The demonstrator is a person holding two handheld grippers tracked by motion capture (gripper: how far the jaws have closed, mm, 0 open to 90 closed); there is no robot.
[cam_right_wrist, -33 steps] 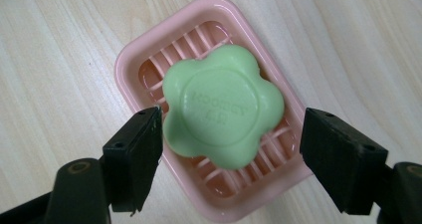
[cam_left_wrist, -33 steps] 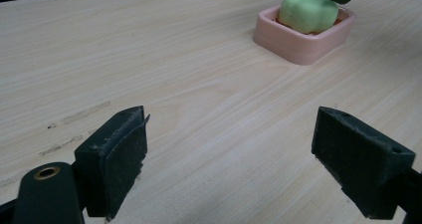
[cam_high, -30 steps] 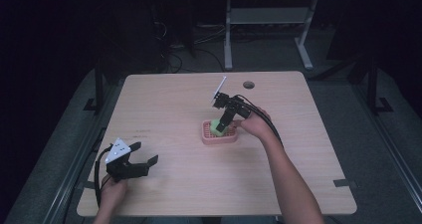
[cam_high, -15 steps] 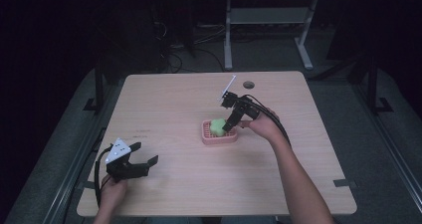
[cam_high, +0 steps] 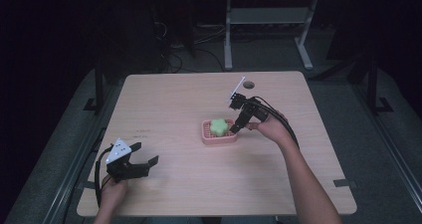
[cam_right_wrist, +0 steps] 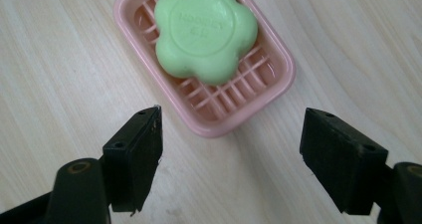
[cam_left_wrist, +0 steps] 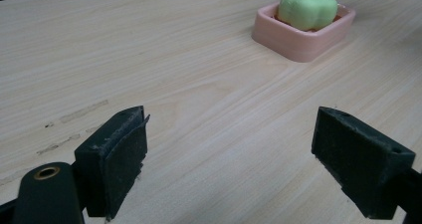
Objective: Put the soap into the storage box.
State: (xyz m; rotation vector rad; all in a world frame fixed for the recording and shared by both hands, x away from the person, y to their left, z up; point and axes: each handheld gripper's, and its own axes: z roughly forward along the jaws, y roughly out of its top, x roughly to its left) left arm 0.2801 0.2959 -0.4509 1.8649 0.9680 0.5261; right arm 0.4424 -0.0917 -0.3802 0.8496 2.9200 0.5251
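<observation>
Green soap point(cam_right_wrist: 205, 31) in pink slatted tray point(cam_right_wrist: 278, 87) (flower-shaped, lying flat).

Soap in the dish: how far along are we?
Done, by the look of it: the green soap lies in the pink dish, with nothing gripping it. In hand: the right tool hangs open just beside the dish, jaws apart and empty. The left tool rests open near the table's front left corner, well clear. Left: likely just pulling the right tool away.
</observation>
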